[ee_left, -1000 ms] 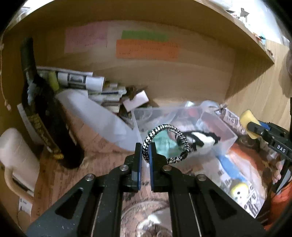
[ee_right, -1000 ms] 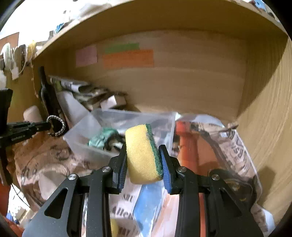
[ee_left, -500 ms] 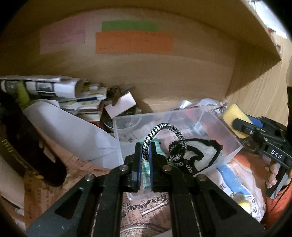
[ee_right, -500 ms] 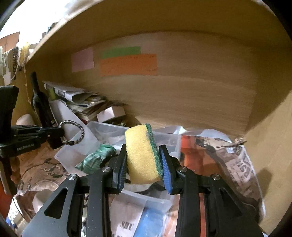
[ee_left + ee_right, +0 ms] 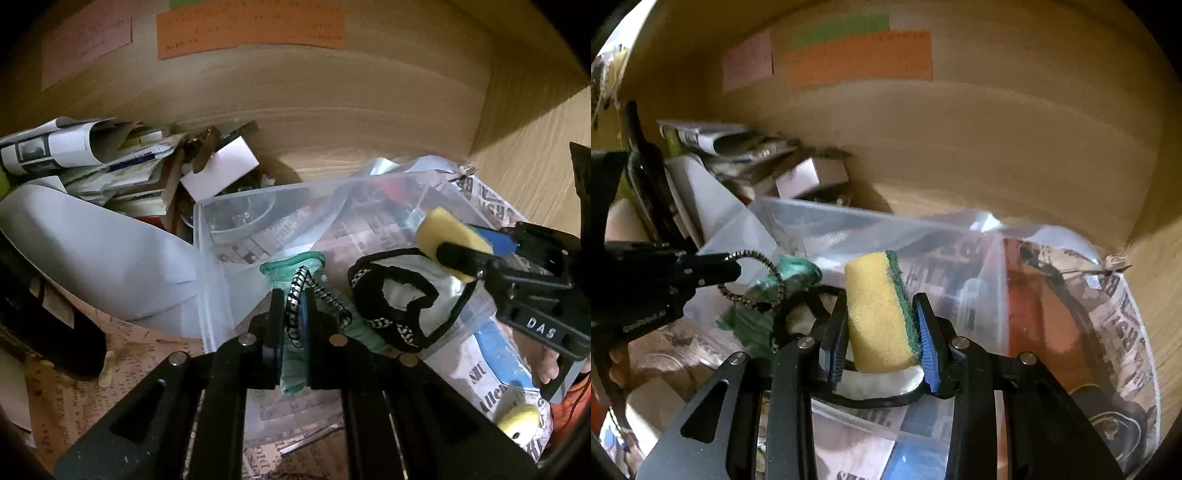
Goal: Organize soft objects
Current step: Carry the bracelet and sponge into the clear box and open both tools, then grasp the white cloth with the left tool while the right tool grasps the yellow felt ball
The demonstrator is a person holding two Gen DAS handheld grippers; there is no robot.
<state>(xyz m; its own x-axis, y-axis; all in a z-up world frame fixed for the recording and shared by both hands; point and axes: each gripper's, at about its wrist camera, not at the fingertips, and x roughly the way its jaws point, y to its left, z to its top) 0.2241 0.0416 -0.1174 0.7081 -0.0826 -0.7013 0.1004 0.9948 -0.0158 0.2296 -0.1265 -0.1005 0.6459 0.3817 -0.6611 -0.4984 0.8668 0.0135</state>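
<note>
Your way into the clear plastic bin (image 5: 207, 258) is from above, w/ its top open. Floor's partly taken: green knit cloth (image 5: 295, 264) at centre, black-trimmed white fabric piece (image 5: 406, 295) to the right. Left is blocked by a rolled white paper sheet (image 5: 92, 251) and stacked newspapers (image 5: 74, 147); wooden back wall (image 5: 332, 122) close behind.

Bin at the middle of my shelf, both grippers over it.

I see the plastic bin (image 5: 201, 258) on newspaper (image 5: 491, 199), with the paper stack (image 5: 92, 158) behind it to the left and the bottle (image 5: 646, 170) farther left. In the bin lie a cloth (image 5: 291, 264) and a black-edged mask (image 5: 402, 295) right of it. My left gripper (image 5: 293, 314) pinches a cord loop (image 5: 295, 295) above the cloth; my right gripper (image 5: 881, 332) holds a sponge (image 5: 881, 310) over the mask.
</note>
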